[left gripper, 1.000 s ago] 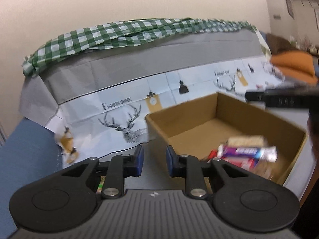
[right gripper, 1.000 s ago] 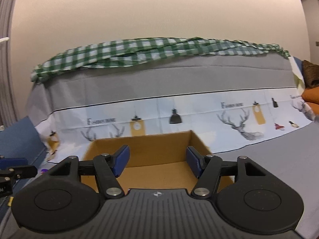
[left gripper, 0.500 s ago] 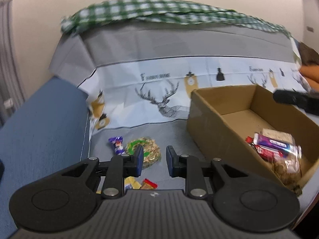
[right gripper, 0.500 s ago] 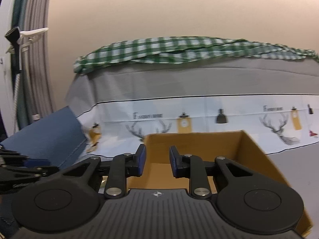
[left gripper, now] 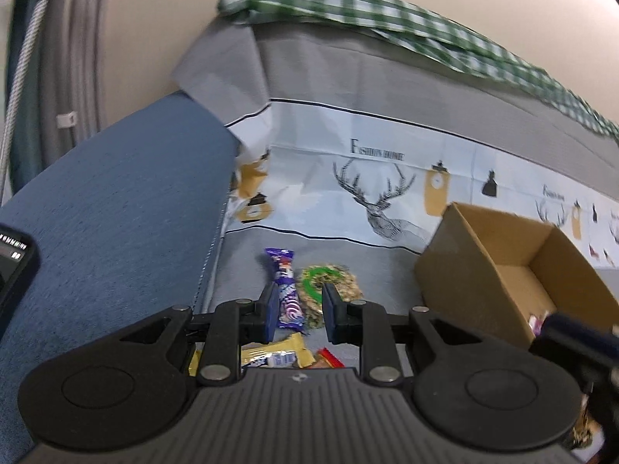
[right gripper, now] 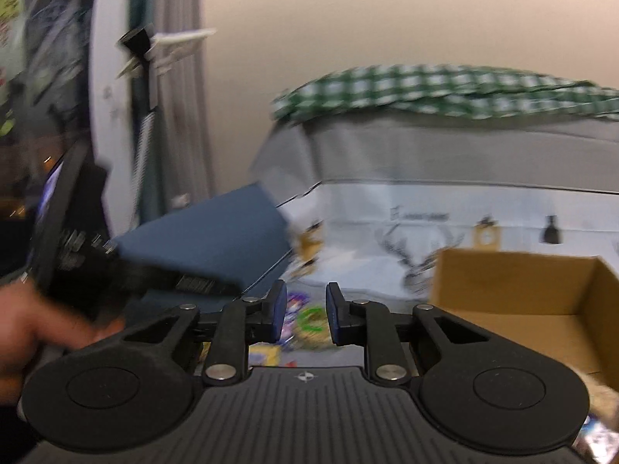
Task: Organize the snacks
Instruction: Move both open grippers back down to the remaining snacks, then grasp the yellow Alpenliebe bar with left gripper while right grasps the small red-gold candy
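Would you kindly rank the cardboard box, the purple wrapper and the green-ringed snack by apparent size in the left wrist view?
1. Box, clearly largest.
2. Purple wrapper and green-ringed snack: they look alike, so I won't rank them.

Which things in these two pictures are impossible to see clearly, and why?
- Left view: yellow packs half hidden behind the left tongs.
- Left view: box contents cut off by the other tool and the edge.
- Right view: snacks blurred by motion, partly behind the right tongs.
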The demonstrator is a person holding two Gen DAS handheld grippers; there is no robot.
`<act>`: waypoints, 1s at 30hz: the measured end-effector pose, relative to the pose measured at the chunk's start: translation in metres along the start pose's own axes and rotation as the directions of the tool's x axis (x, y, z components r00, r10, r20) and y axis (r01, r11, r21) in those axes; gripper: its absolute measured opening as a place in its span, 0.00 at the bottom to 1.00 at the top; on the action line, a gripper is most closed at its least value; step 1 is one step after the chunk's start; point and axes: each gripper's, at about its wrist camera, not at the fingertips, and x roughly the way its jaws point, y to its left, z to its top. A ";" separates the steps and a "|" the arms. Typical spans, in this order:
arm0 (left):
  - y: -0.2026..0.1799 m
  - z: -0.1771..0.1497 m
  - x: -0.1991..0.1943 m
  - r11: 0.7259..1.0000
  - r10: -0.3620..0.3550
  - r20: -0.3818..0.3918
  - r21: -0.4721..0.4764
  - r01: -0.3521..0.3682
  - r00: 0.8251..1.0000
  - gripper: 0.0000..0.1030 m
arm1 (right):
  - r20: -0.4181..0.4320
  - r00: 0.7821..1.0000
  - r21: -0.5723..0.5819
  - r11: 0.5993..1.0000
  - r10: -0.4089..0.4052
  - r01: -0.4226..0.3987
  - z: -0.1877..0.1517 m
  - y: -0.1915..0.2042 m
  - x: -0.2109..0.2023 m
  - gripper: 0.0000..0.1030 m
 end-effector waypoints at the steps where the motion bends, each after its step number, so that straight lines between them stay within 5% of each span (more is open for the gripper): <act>1: 0.003 0.000 0.000 1.000 0.003 0.000 -0.009 -0.003 1.000 0.25 | 0.001 1.000 0.000 1.000 0.017 -0.017 -0.001 0.004 0.002 0.23; 9: 0.017 0.002 0.008 0.997 0.040 -0.021 -0.069 -0.042 0.999 0.24 | -0.097 0.993 0.009 0.997 0.073 -0.072 -0.019 0.026 0.035 0.23; 18: 0.025 0.002 0.020 0.991 0.083 -0.058 -0.104 -0.088 0.995 0.24 | -0.264 0.965 0.126 0.991 0.000 0.034 -0.044 0.017 0.105 0.25; 28: 0.027 0.001 0.028 0.991 0.100 -0.079 -0.084 -0.107 0.992 0.24 | -0.401 0.912 0.195 0.964 -0.090 0.181 -0.075 0.015 0.184 0.51; 30: 0.025 0.001 0.029 0.991 0.100 -0.081 -0.078 -0.106 0.992 0.24 | -0.390 0.916 0.205 0.961 -0.094 0.186 -0.078 0.016 0.192 0.61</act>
